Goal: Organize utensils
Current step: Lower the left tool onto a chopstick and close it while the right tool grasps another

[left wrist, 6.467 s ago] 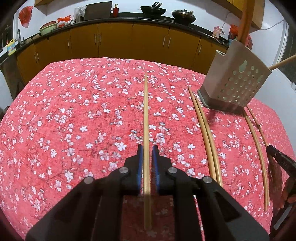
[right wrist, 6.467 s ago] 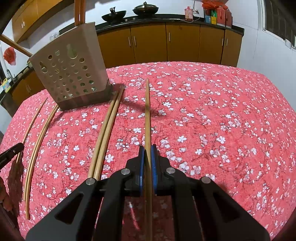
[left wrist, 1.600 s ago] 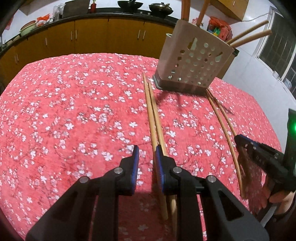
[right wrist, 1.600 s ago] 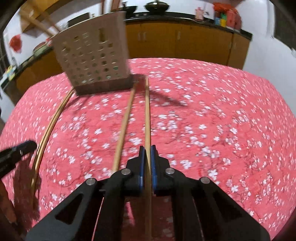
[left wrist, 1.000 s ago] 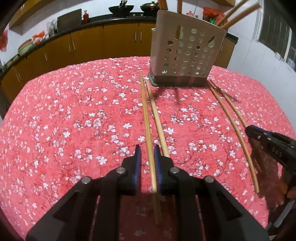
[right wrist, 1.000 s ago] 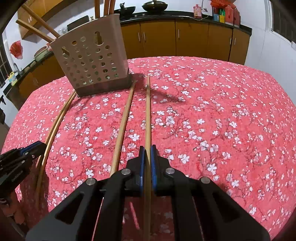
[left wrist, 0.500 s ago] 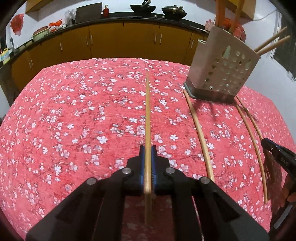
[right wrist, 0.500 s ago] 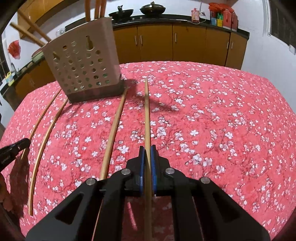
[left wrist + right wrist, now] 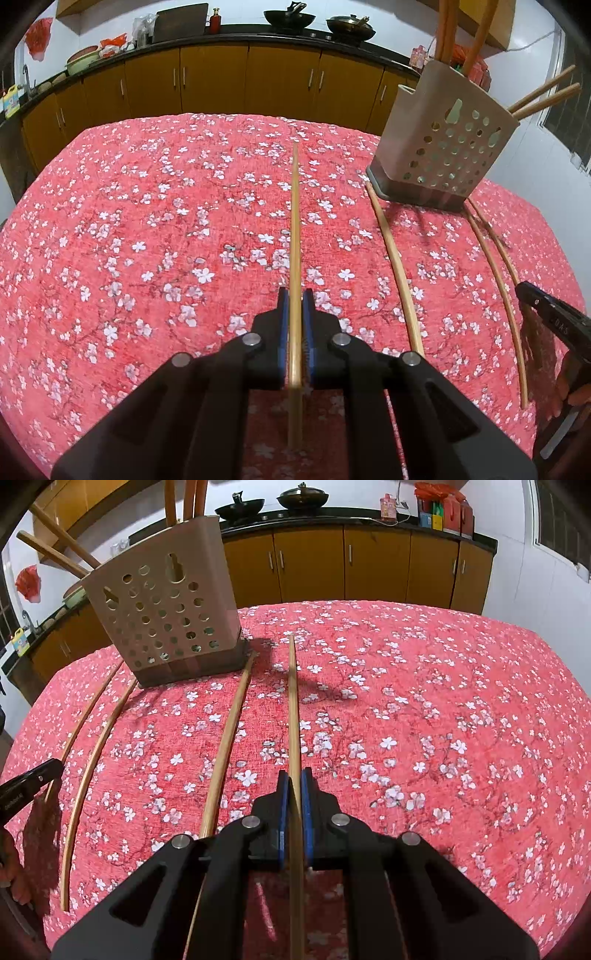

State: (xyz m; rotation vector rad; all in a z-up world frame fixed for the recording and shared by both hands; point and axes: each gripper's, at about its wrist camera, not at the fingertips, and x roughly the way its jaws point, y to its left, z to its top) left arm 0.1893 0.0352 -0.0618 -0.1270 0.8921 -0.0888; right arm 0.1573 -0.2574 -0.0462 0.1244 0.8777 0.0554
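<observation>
My left gripper [image 9: 294, 299] is clamped on one chopstick [image 9: 294, 229]; my right gripper [image 9: 294, 779] grips another chopstick [image 9: 293, 701]. Both point past the perforated holder [image 9: 443, 147], which stands on the floral tablecloth [image 9: 147, 221] with several chopsticks upright inside.

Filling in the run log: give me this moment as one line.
left gripper: shut on chopstick | right gripper: shut on chopstick | holder: upright, holds chopsticks | three loose on tablecloth
</observation>
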